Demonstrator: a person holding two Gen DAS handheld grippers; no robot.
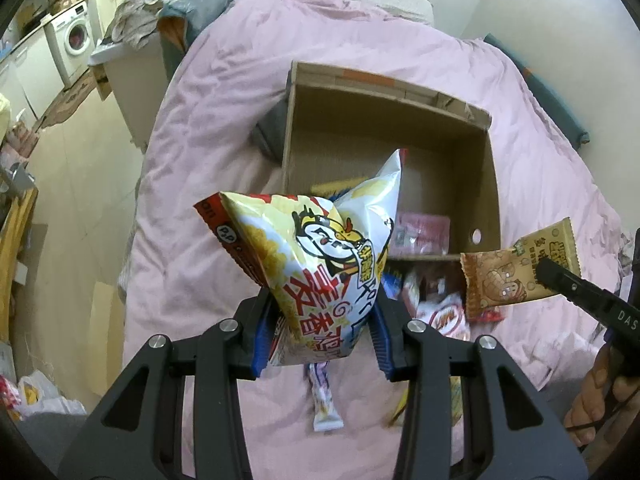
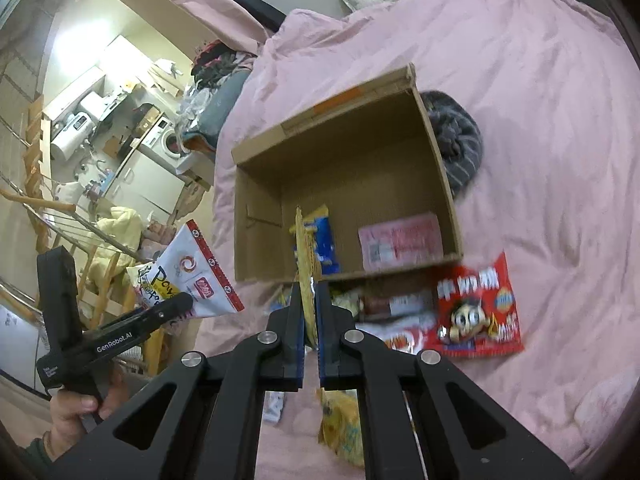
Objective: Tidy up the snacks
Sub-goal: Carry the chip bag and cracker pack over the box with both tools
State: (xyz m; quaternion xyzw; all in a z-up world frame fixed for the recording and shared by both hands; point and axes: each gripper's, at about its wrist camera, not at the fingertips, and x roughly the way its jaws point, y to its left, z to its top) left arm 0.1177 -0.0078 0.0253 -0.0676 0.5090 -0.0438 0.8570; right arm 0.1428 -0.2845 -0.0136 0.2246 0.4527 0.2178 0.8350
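Pink duvet (image 1: pixel 420 64) everywhere, open box (image 1: pixel 486 184) just ahead of both grippers. Left gripper (image 1: pixel 322 332) clamped on a puffy chip bag (image 1: pixel 320 248), right gripper (image 2: pixel 310 320) pinching a flat brown packet (image 2: pixel 306 264) edge-on. Loose snacks (image 2: pixel 478 312) below. Washing machine (image 1: pixel 74 38) far off left.

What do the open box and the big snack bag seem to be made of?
Box: brown cardboard, it seems; matte, with ragged torn edges and a punched hole.
Snack bag: thin plastic film, probably; glossy printed surface with creases and crimped seams, puffed up between the left claw's pads.
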